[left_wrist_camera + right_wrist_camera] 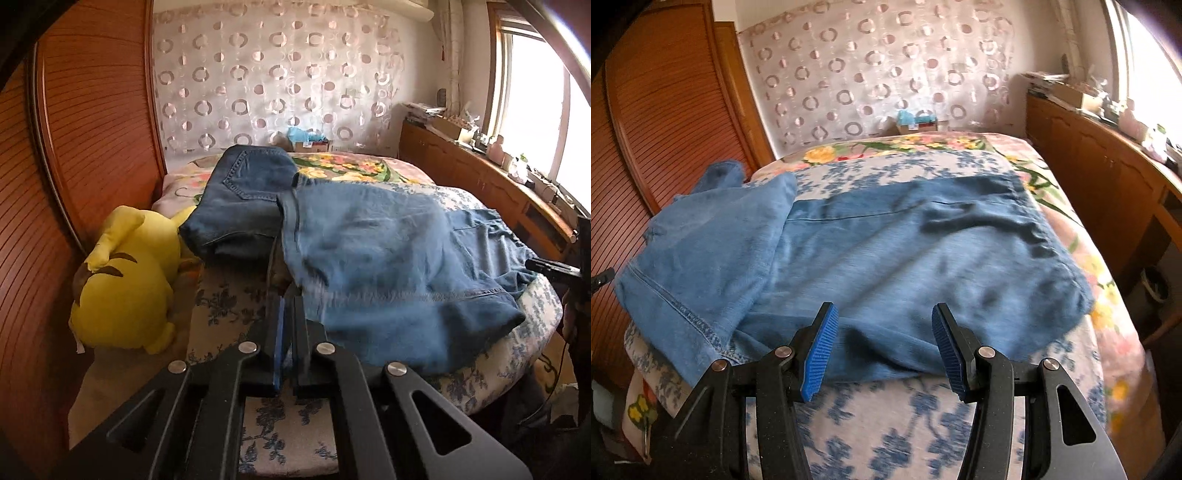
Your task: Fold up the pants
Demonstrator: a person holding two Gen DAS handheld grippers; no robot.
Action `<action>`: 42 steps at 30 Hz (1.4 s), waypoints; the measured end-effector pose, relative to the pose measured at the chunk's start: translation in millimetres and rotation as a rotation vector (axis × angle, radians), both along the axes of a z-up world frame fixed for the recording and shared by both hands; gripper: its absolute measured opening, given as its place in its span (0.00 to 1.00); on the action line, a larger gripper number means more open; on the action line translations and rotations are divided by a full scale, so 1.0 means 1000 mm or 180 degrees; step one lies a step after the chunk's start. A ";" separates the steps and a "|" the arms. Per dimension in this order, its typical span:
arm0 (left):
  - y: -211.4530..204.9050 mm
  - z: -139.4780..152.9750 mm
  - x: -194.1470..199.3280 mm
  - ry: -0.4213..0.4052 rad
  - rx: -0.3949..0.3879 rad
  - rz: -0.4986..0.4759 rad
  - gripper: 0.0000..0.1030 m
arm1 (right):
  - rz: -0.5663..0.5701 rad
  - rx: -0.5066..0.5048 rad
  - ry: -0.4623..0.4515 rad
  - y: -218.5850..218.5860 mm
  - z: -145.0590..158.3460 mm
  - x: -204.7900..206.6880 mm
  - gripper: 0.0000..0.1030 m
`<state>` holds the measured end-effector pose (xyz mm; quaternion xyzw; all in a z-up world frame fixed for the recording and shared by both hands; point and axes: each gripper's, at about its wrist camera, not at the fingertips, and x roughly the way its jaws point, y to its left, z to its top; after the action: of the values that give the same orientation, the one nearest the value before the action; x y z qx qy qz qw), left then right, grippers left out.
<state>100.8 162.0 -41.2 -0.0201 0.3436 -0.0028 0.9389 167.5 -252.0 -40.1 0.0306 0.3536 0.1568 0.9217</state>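
A pair of light blue jeans [388,269] lies partly folded across the bed; it also shows in the right wrist view [886,258]. My left gripper [288,295] is shut, its tips at the near left edge of the jeans; I cannot tell whether cloth is pinched between them. My right gripper [884,321] is open and empty, its blue pads [823,347] just over the near edge of the jeans. A darker folded pair of jeans [243,199] lies further back on the left.
A yellow plush toy [125,280] lies at the bed's left side against a wooden slatted wardrobe [74,147]. The bed has a floral cover [879,417]. A wooden cabinet [1108,177] with clutter runs along the right under the window. A curtain [277,74] hangs behind.
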 end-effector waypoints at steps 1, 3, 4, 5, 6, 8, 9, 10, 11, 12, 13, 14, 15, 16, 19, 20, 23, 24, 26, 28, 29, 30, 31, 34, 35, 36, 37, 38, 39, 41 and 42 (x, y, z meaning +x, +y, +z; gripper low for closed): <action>-0.003 0.002 0.002 -0.0017 -0.0013 -0.0015 0.04 | -0.0021 0.0002 0.0000 -0.003 0.000 -0.001 0.53; -0.007 0.004 0.004 -0.0033 -0.0001 -0.0038 0.13 | -0.0064 -0.0004 0.0003 -0.009 -0.001 -0.004 0.53; -0.011 0.006 0.006 -0.0056 -0.0004 -0.0074 0.18 | -0.0086 -0.0005 0.0006 -0.012 -0.002 -0.005 0.53; -0.015 0.007 0.007 -0.0070 -0.0003 -0.0102 0.22 | -0.0103 -0.0003 0.0009 -0.014 -0.002 -0.006 0.53; -0.017 0.008 0.007 -0.0080 0.0000 -0.0118 0.25 | -0.0116 -0.0003 0.0010 -0.016 -0.002 -0.006 0.53; -0.025 0.008 0.011 -0.0110 0.0010 -0.0151 0.44 | -0.0151 -0.0001 0.0010 -0.018 -0.003 -0.008 0.53; -0.028 0.008 0.012 -0.0131 0.0006 -0.0164 0.44 | -0.0161 -0.0001 0.0010 -0.017 -0.002 -0.010 0.53; -0.032 0.007 0.014 -0.0145 -0.0011 -0.0194 0.44 | -0.0169 0.0001 0.0012 -0.017 -0.003 -0.010 0.53; -0.037 0.006 0.017 -0.0137 -0.0040 -0.0231 0.45 | -0.0183 0.0000 0.0016 -0.018 -0.003 -0.011 0.53; -0.040 0.006 0.020 -0.0126 -0.0051 -0.0252 0.45 | -0.0191 -0.0002 0.0017 -0.019 -0.004 -0.010 0.53; -0.045 0.004 0.023 -0.0116 -0.0059 -0.0274 0.45 | -0.0198 -0.0002 0.0019 -0.019 -0.004 -0.010 0.53; -0.050 0.002 0.027 -0.0098 -0.0060 -0.0302 0.51 | -0.0204 0.0002 0.0023 -0.020 -0.005 -0.011 0.53; -0.056 0.000 0.031 -0.0087 -0.0064 -0.0327 0.55 | -0.0207 0.0004 0.0023 -0.021 -0.005 -0.012 0.53; -0.060 -0.001 0.034 -0.0081 -0.0075 -0.0347 0.62 | -0.0215 0.0008 0.0021 -0.022 -0.004 -0.013 0.53; -0.078 -0.007 0.045 -0.0035 -0.0117 -0.0444 0.78 | -0.0238 0.0017 0.0023 -0.026 -0.004 -0.016 0.53; -0.084 -0.008 0.048 -0.0030 -0.0135 -0.0482 0.79 | -0.0249 0.0018 0.0026 -0.027 -0.004 -0.016 0.53; -0.100 -0.012 0.057 0.0000 -0.0140 -0.0544 0.81 | -0.0282 0.0012 0.0033 -0.032 -0.005 -0.018 0.53; -0.104 -0.013 0.059 0.0010 -0.0145 -0.0564 0.81 | -0.0297 0.0006 0.0034 -0.036 -0.006 -0.018 0.53; -0.118 -0.016 0.066 0.0034 -0.0165 -0.0643 0.81 | -0.0336 -0.0009 0.0035 -0.044 -0.007 -0.018 0.53; -0.130 -0.019 0.071 0.0068 -0.0163 -0.0707 0.81 | -0.0389 -0.0014 0.0037 -0.054 -0.008 -0.017 0.53; -0.134 -0.020 0.074 0.0077 -0.0166 -0.0732 0.81 | -0.0420 -0.0015 0.0043 -0.057 -0.008 -0.016 0.53; -0.138 -0.021 0.076 0.0089 -0.0165 -0.0751 0.81 | -0.0446 -0.0005 0.0050 -0.062 -0.010 -0.016 0.53; -0.143 -0.022 0.079 0.0102 -0.0160 -0.0771 0.81 | -0.0471 -0.0004 0.0060 -0.066 -0.011 -0.015 0.53; -0.157 -0.024 0.088 0.0133 -0.0153 -0.0803 0.81 | -0.0546 -0.0011 0.0087 -0.075 -0.013 -0.012 0.53; -0.159 -0.025 0.091 0.0140 -0.0152 -0.0806 0.81 | -0.0567 -0.0010 0.0093 -0.078 -0.013 -0.012 0.53; -0.162 -0.026 0.093 0.0149 -0.0148 -0.0806 0.81 | -0.0579 -0.0006 0.0097 -0.080 -0.014 -0.011 0.53; -0.165 -0.027 0.095 0.0166 -0.0139 -0.0798 0.81 | -0.0589 -0.0005 0.0099 -0.082 -0.014 -0.010 0.53; -0.168 -0.029 0.098 0.0184 -0.0133 -0.0796 0.81 | -0.0597 -0.0007 0.0099 -0.085 -0.014 -0.010 0.53; -0.168 -0.030 0.099 0.0193 -0.0132 -0.0803 0.81 | -0.0598 -0.0005 0.0102 -0.088 -0.014 -0.010 0.53; -0.173 -0.032 0.103 0.0211 -0.0123 -0.0811 0.81 | -0.0608 -0.0011 0.0118 -0.090 -0.016 -0.009 0.53; -0.173 -0.033 0.104 0.0218 -0.0118 -0.0813 0.81 | -0.0610 -0.0022 0.0125 -0.090 -0.017 -0.009 0.53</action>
<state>204.6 -11.2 -74.1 0.0064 0.3751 -0.1280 0.9181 159.0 -342.4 -57.0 0.0642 0.3677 0.0661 0.9254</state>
